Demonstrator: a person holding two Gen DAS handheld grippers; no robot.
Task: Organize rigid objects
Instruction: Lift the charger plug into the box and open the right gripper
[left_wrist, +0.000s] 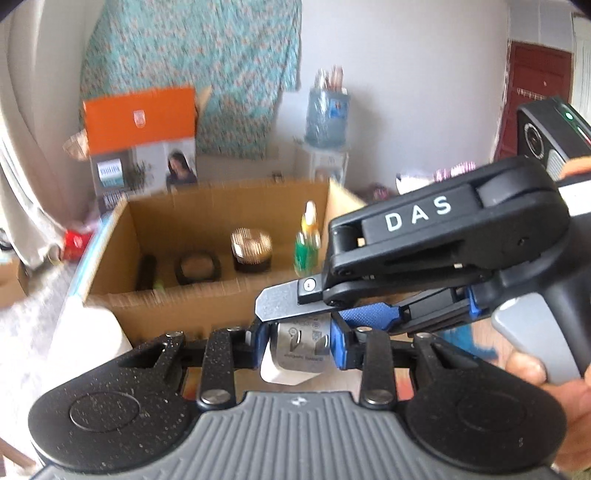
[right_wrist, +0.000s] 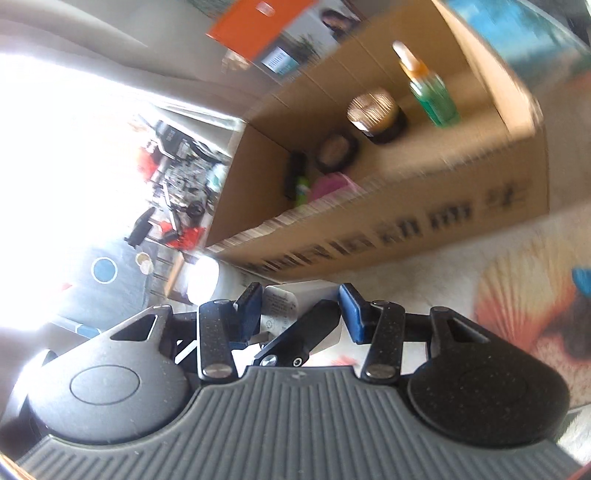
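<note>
My left gripper (left_wrist: 300, 347) is shut on a white plug-in charger (left_wrist: 297, 352), gripping its sides in front of an open cardboard box (left_wrist: 177, 301). My right gripper (right_wrist: 301, 314) comes in from the right in the left wrist view (left_wrist: 443, 240); its blue pads (right_wrist: 352, 314) stand apart around the same charger (right_wrist: 280, 306). I cannot tell whether they touch it. Inside the box are a green dropper bottle (left_wrist: 308, 243), a dark jar with a gold lid (left_wrist: 251, 249), a dark square ring (left_wrist: 197, 269) and a dark upright item (left_wrist: 146, 271).
An orange and grey product box (left_wrist: 142, 140) stands behind the cardboard box. A blue pen holder (left_wrist: 327, 114) sits on a white stand. A white roll (left_wrist: 96, 332) lies left of the box. The surface has a shell-patterned cloth (right_wrist: 517, 280).
</note>
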